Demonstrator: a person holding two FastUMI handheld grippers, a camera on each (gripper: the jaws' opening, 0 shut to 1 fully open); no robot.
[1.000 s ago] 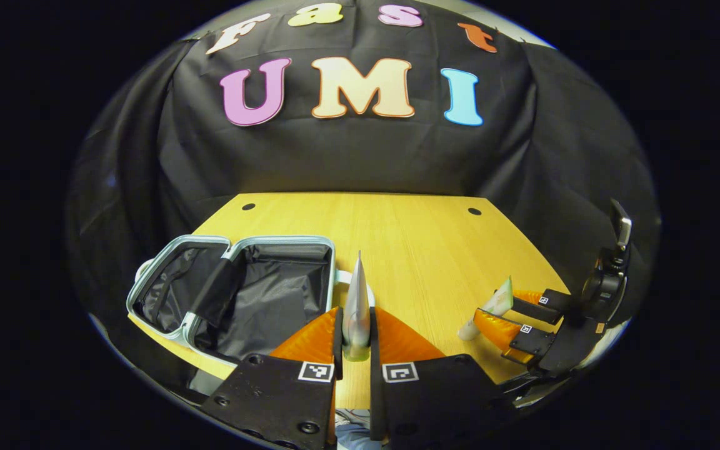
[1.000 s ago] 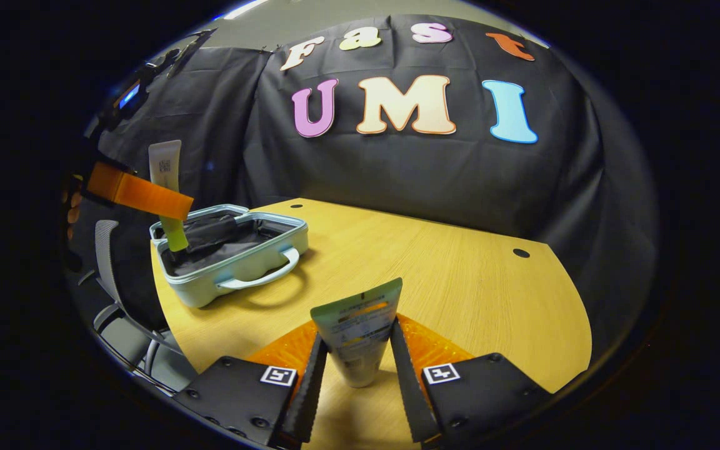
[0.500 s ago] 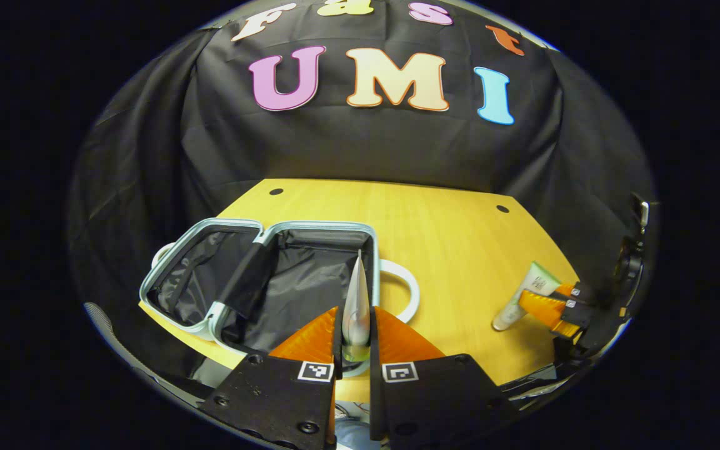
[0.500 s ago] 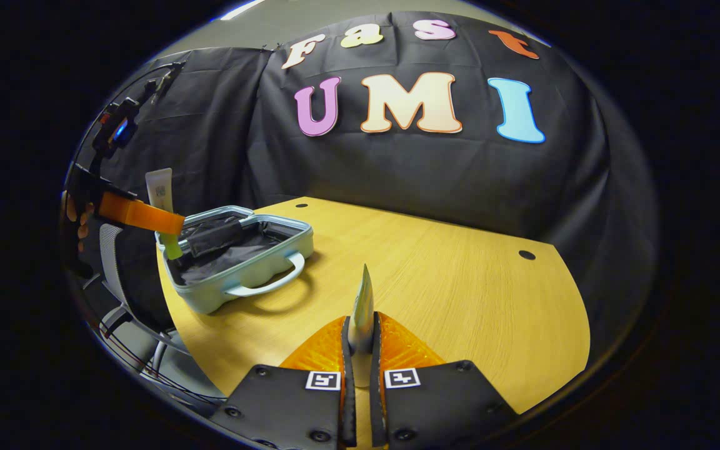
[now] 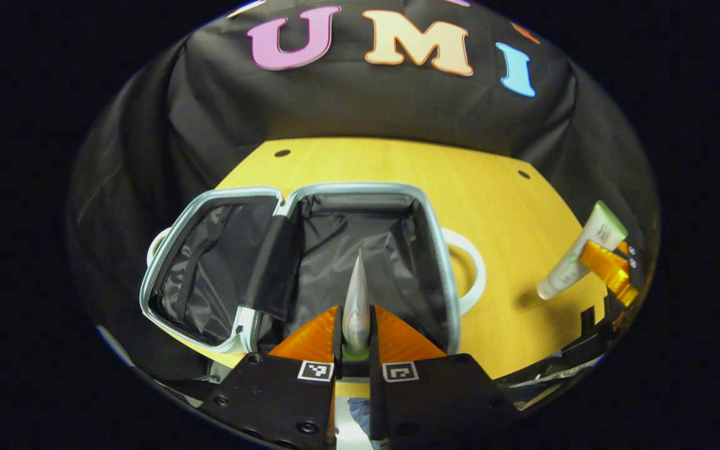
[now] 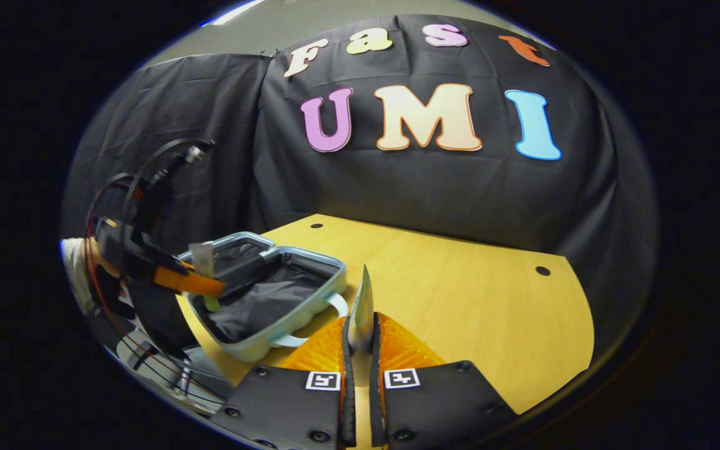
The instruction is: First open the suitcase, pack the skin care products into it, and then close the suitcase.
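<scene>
Since half a second ago the left tongs have carried their tube over the open suitcase, which now fills the middle of the left gripper view where before it lay to the lower left, and the right tongs have swung nearer the case too. At the bottom centre of the left gripper view the left tongs pinch a thin silver tube edge-on between both fingers, its crimped end pointing up over the black lining of the case's right half. The pale blue suitcase lies spread flat on the wooden table, both halves up, a black flap between them and a white handle on its right side. At the right edge of that view the second tube, white with a green end, is held aslant above the table by the other tongs. In the right gripper view the right tongs at bottom centre are pressed on this tube, seen edge-on, both fingers against it. To the left of it the suitcase sits near the table's left end, and the left tongs hang over its near half with their tube, held from the far left by a hand
</scene>
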